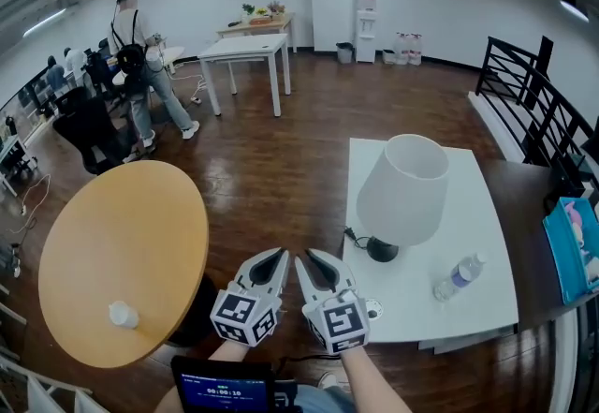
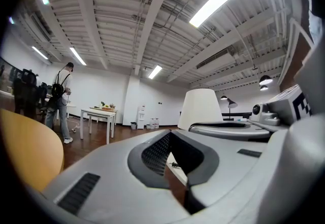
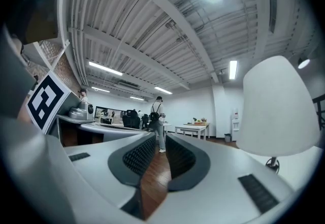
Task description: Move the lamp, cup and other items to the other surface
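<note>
A white-shaded lamp (image 1: 404, 191) on a dark base stands on the white rectangular table (image 1: 487, 205), with a clear water bottle (image 1: 459, 277) lying near it. A small white cup (image 1: 122, 315) sits on the round wooden table (image 1: 112, 243) at the left. Both grippers hang side by side over the floor between the two tables. The left gripper (image 1: 274, 258) looks shut and empty. The right gripper (image 1: 309, 260) shows a narrow gap with nothing in it. In the left gripper view the lamp (image 2: 202, 108) is ahead to the right of the jaws (image 2: 170, 134); in the right gripper view the lamp (image 3: 277, 106) looms at the right.
A person (image 1: 140, 55) stands by desks at the far left. White tables (image 1: 245, 48) stand at the back. A black railing (image 1: 538, 93) runs along the right, and a teal box (image 1: 573, 247) lies on a dark surface there. The lamp's cord (image 1: 354, 238) hangs off the table edge.
</note>
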`<action>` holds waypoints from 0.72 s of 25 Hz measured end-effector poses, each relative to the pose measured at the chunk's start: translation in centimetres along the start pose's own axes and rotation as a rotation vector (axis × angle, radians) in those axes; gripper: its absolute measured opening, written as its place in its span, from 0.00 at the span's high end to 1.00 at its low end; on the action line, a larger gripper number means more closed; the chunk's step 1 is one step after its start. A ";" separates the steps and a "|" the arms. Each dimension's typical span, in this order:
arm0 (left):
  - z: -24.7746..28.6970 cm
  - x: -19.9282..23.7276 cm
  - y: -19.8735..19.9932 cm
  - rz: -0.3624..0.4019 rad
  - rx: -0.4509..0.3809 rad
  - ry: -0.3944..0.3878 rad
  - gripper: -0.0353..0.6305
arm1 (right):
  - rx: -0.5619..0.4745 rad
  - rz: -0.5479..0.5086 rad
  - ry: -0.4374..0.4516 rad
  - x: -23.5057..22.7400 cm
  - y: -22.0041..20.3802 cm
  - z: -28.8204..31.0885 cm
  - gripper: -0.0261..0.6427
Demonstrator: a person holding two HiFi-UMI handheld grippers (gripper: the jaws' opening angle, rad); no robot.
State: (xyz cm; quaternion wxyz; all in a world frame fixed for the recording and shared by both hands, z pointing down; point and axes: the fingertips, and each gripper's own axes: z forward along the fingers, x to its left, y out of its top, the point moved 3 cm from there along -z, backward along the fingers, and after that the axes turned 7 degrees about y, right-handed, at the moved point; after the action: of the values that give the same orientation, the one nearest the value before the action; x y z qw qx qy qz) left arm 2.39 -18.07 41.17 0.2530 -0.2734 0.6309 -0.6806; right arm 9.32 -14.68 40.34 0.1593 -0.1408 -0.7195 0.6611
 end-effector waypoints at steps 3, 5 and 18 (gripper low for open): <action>1.5 -2.6 0.0 0.008 -0.004 -0.039 0.93 | 0.006 0.020 -0.062 -2.3 -0.2 -2.4 0.85; 2.6 -4.7 -0.2 0.007 -0.004 -0.081 0.92 | -0.003 0.030 -0.120 -4.3 -0.6 -4.3 0.83; 8.7 -21.3 -2.8 0.015 0.031 -0.394 0.88 | 0.074 0.065 -0.499 -14.6 -3.2 -20.6 0.60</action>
State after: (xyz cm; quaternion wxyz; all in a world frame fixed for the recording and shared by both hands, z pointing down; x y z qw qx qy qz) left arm 23.81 -9.47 43.30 0.3807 -0.3928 0.5608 -0.6215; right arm 31.16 -2.27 44.44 -0.0395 0.0099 -0.7071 0.7060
